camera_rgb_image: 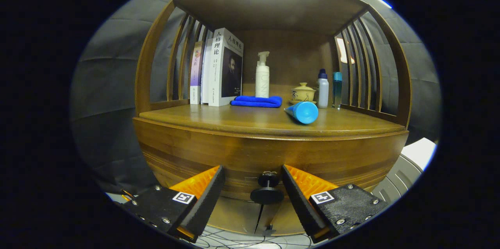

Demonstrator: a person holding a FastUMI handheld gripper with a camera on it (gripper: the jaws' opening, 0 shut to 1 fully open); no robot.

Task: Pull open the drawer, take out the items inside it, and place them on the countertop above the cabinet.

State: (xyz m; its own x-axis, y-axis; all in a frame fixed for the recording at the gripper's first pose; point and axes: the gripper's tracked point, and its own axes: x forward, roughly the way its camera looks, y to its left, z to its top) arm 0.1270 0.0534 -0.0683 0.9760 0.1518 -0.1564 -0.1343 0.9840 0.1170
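Note:
A wooden cabinet stands close in front of me, its curved drawer front [269, 153] filling the lower half of the view. A small dark round knob [267, 188] juts out from the drawer, and it sits right between my two fingers. My gripper [253, 176] is open, with the fingers spread to either side of the knob and not touching it. The drawer front lies flush with the cabinet, so its inside is hidden. Above it runs the wooden countertop [250, 120], where a blue tube [302, 111] lies on its side near the front edge.
At the back of the countertop stand several books [218, 69], a white pump bottle [262, 75], a folded blue cloth [256, 101], a small lidded cup [303, 93] and two slim bottles [329, 87]. Slatted wooden sides and a roof enclose the shelf.

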